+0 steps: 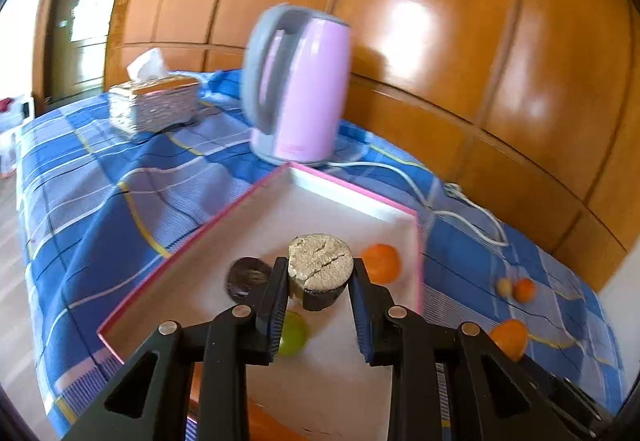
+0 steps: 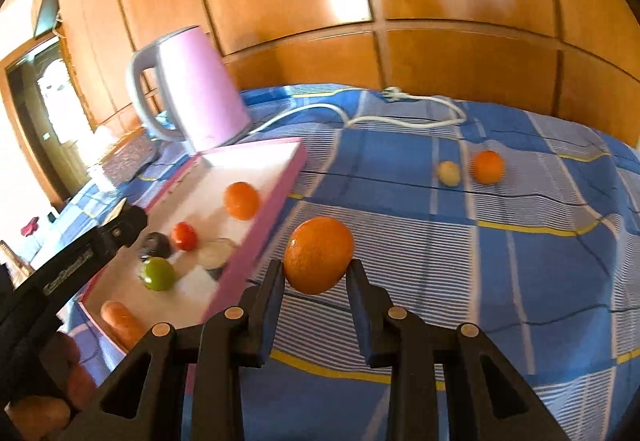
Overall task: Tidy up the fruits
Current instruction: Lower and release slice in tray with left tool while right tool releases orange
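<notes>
Black fingers of the left tool (image 1: 320,281) clamp a cut dark fruit half (image 1: 320,269) above the pink-rimmed tray (image 1: 200,237), a green fruit (image 1: 294,333) at 7 o'clock of it and an orange (image 1: 381,263) at 3 o'clock; the right tool (image 2: 316,277) grips a large orange (image 2: 319,255) over the blue checked table (image 2: 500,281), with the tray at 9 o'clock and the pink kettle (image 2: 200,93) at 11 o'clock
</notes>
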`<state>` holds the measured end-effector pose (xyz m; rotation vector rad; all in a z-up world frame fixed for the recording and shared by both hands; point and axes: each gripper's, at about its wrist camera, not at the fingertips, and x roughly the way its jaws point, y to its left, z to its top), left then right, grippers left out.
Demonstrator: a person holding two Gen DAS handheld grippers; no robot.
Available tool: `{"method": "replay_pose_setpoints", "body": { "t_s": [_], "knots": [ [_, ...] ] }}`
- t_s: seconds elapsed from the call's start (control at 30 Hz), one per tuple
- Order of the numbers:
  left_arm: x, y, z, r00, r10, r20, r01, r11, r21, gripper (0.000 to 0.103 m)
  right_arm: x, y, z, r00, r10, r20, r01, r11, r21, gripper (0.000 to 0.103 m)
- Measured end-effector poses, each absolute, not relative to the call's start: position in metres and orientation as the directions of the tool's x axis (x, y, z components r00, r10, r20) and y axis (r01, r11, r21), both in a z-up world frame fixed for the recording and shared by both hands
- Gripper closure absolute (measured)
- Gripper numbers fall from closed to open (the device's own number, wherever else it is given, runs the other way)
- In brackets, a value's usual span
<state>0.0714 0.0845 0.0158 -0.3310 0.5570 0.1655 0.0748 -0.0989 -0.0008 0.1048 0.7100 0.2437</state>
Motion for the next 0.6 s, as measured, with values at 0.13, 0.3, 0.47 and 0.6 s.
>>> {"method": "replay_pose_setpoints", "body": {
  "t_s": [0.13,0.3,0.47,0.6],
  "knots": [
    [0.077,0.099,0.005,0.809,0.1,-0.579,-0.304,0.915,-0.267,0.073,0.079,-0.08,0.002,0.722,0.286,-0.63,-0.228,0.958,0.173,0.071],
    [0.083,0.107,-0.004,0.783,0.121,-0.61,-0.353,0.894,-0.276,0.073,0.089,-0.061,0.008,0.708,0.322,-0.628,-0.267,0.946,0.184,0.071],
    [0.085,0.107,-0.007,0.773,0.129,-0.621,-0.366,0.89,-0.27,0.073,0.096,-0.046,0.01,0.697,0.344,-0.629,-0.294,0.937,0.187,0.071],
    [0.086,0.111,-0.009,0.763,0.13,-0.633,-0.38,0.882,-0.278,0.073,0.1,-0.037,0.009,0.687,0.36,-0.631,-0.308,0.931,0.196,0.071]
  ]
}}
